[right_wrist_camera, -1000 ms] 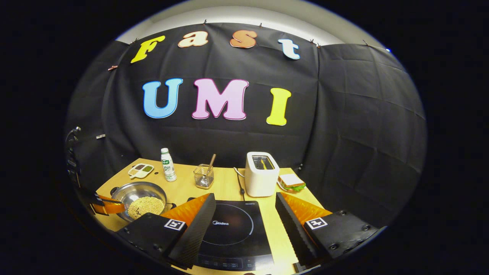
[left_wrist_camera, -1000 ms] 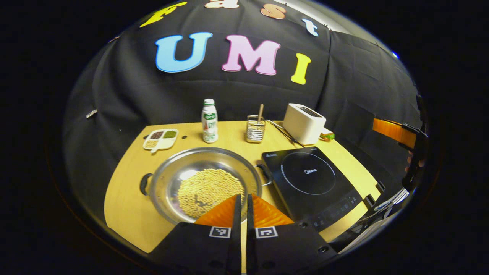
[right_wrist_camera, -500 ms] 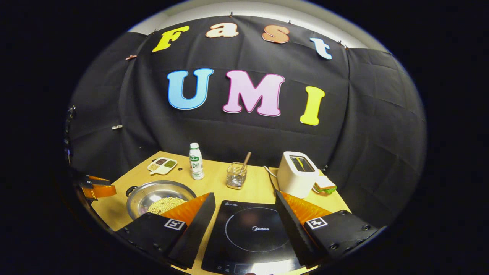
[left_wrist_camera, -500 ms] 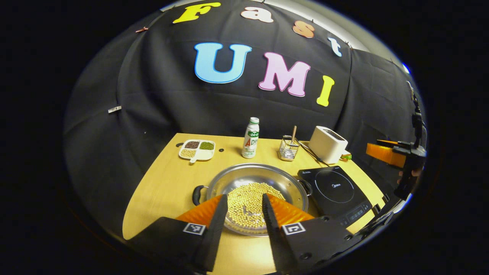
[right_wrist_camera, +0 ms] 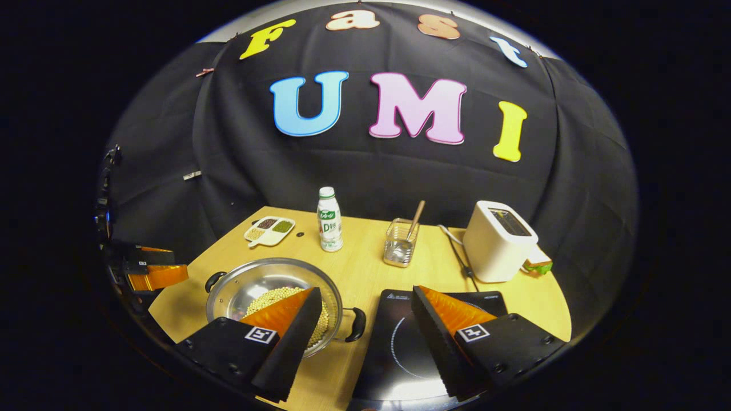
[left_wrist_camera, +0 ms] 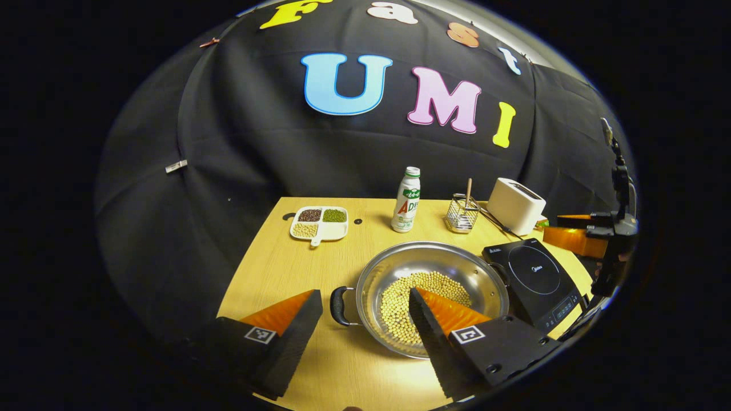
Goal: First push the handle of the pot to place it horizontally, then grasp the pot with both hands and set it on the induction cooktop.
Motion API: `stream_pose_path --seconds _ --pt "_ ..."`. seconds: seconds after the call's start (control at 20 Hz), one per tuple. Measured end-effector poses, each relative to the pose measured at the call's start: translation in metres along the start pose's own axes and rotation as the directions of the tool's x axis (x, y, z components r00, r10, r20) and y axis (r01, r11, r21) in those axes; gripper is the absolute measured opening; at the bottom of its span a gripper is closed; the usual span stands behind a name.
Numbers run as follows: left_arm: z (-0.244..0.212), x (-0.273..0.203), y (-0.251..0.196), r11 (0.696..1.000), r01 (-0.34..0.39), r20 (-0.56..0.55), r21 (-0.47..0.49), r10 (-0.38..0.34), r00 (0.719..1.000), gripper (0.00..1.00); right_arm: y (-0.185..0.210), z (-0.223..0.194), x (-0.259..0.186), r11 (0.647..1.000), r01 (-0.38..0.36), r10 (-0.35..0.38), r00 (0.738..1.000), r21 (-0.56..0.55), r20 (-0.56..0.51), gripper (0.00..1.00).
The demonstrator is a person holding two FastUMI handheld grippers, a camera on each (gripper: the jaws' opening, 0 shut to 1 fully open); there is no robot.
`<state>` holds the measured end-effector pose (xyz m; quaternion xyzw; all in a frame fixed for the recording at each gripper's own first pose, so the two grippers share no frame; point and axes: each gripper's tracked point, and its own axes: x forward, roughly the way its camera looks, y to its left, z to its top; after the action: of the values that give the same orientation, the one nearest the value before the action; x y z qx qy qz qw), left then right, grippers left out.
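**Both grippers open wide by the pot's two handles**

Since a second ago the left gripper [left_wrist_camera: 365,319] has gone from nearly closed to wide open, and it has slid to the left side of the pot [left_wrist_camera: 431,297]. Its two fingers now sit apart, one on each side of the pot's left handle [left_wrist_camera: 338,305], and they hold nothing. I cannot tell if they touch the handle.

Over the same second the right gripper [right_wrist_camera: 365,322] has swung left, from the cooktop toward the pot. It is wide open too and holds nothing. In the right gripper view the pot's right handle [right_wrist_camera: 358,324] sits in the gap between its fingers.

The pot rests on the yellow wooden table [left_wrist_camera: 274,274], just left of the black induction cooktop [left_wrist_camera: 537,279]. It is a shiny metal pot with pale beans [left_wrist_camera: 411,299] inside. Its two black handles point left and right.

At the far side of the table stand a small white tray [left_wrist_camera: 320,224] of beans, a white bottle [left_wrist_camera: 406,200], a wire basket [left_wrist_camera: 460,212] with a stick in it, and a white toaster [left_wrist_camera: 515,205]. In the right gripper view, a sandwich [right_wrist_camera: 538,264] lies just right of the toaster.
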<state>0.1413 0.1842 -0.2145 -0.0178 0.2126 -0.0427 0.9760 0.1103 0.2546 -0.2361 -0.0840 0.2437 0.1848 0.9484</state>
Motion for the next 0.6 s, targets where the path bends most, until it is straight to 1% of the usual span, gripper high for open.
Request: stream_pose_path --seconds 0.25,0.45,0.6 --pt "-0.010 0.035 0.020 1.000 0.002 -0.027 -0.011 -0.002 1.000 0.95 0.015 -0.037 0.044 0.999 -0.041 0.041 0.995 -0.003 -0.087 0.99" --pt "-0.019 0.063 0.033 1.000 0.000 -0.051 -0.015 -0.001 0.999 0.95 0.012 -0.070 0.074 1.000 -0.031 0.031 0.986 -0.001 -0.165 0.99" --pt "-0.028 0.082 0.031 0.999 0.018 -0.068 -0.028 -0.020 0.997 0.96 0.015 -0.087 0.091 0.998 -0.043 0.050 0.977 0.034 -0.208 0.99"
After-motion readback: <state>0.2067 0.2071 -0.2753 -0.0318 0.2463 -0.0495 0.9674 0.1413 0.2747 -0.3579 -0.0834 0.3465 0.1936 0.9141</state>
